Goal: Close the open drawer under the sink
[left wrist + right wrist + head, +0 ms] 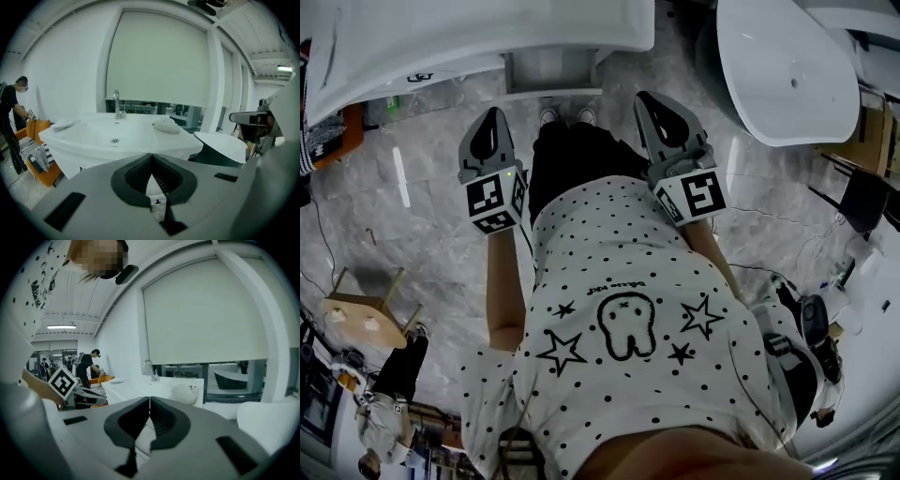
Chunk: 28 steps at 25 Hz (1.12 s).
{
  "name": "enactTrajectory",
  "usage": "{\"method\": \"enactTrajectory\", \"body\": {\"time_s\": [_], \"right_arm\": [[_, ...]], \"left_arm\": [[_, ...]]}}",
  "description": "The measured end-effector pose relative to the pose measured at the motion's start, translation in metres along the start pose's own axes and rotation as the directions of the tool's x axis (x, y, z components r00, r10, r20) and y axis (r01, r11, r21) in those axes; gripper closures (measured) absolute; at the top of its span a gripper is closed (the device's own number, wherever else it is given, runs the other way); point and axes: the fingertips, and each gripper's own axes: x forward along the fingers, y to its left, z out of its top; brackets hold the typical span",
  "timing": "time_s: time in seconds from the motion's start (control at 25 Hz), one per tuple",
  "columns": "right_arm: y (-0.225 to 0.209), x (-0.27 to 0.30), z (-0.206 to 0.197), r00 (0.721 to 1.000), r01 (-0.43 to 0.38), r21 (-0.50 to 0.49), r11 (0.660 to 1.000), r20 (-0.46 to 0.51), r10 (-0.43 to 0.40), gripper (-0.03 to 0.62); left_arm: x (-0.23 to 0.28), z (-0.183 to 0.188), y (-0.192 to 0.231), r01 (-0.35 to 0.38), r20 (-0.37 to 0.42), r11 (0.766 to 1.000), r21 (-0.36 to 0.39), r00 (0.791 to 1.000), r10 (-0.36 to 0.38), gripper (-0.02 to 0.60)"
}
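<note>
The drawer [551, 73] stands pulled out from under the sink [469, 33]. Its front edge juts toward you just past your shoes [549, 117], so it is not yet closed.

Both tools are clenched on nothing, which suits a push better than a grasp. The left hand-held gripper [494, 114] has its jaws pressed together, with only the sink's front showing beyond them. The right hand-held gripper [649, 101] is likewise shut and empty. You hold them on either side of your legs, tips aimed toward the sink and apart from the drawer. Either closed tip could serve as a blunt pusher against the front. From above I cannot tell whether that front has a handle.

The drawer's path runs straight back under the sink, and nothing shows in its way. The sink's rim overhangs the drawer, so a low reach has to pass beneath that edge. The bare floor [441, 187] on your left gives open room. A second basin [787, 75] stands near the right tool, so that side is tighter. A stool [370, 314] sits well apart, behind your left side.
</note>
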Motion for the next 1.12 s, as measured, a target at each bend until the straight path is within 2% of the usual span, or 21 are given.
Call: {"method": "enactTrajectory", "body": {"time_s": [0.16, 0.28, 0.48, 0.6, 0.68, 0.72, 0.84, 0.96, 1.12], "right_arm": [[-0.005, 0.016, -0.012, 1.0, -0.014, -0.004, 1.0, -0.018, 0.014, 0.579], [-0.008, 0.028, -0.028, 0.999, -0.002, 0.027, 1.0, -0.044, 0.004, 0.579], [-0.002, 0.047, -0.053, 0.997, 0.005, 0.084, 0.996, -0.074, 0.001, 0.579], [0.003, 0.056, -0.068, 0.995, 0.014, 0.093, 0.996, -0.095, -0.005, 0.579], [0.002, 0.061, -0.074, 0.995, 0.037, 0.105, 0.994, -0.096, -0.027, 0.579], [0.001, 0.063, -0.077, 0.995, 0.05, 0.113, 0.992, -0.094, -0.04, 0.579], [-0.002, 0.067, -0.086, 0.993, 0.089, 0.132, 0.987, -0.094, -0.077, 0.579], [-0.003, 0.07, -0.1, 0.988, 0.127, 0.16, 0.979, -0.11, -0.11, 0.579], [0.0, 0.081, -0.127, 0.981, 0.16, 0.18, 0.971, -0.141, -0.135, 0.579]], "left_arm": [[0.03, -0.025, -0.004, 0.035, -0.045, 0.999, 0.017, 0.998, -0.034, 0.575], [0.046, -0.062, -0.012, 0.08, -0.116, 0.996, 0.032, 0.99, -0.076, 0.574], [0.071, -0.126, -0.017, 0.119, -0.207, 0.992, 0.029, 0.972, -0.111, 0.572], [0.088, -0.166, -0.022, 0.145, -0.271, 0.989, 0.004, 0.953, -0.139, 0.57], [0.101, -0.194, -0.023, 0.145, -0.321, 0.989, -0.004, 0.937, -0.139, 0.498], [0.109, -0.207, -0.024, 0.139, -0.339, 0.99, -0.006, 0.931, -0.133, 0.488], [0.134, -0.24, -0.031, 0.128, -0.372, 0.992, -0.023, 0.919, -0.127, 0.459], [0.158, -0.268, -0.039, 0.133, -0.392, 0.989, -0.068, 0.908, -0.149, 0.457], [0.188, -0.299, -0.037, 0.121, -0.391, 0.989, -0.089, 0.909, -0.146, 0.457]]}}
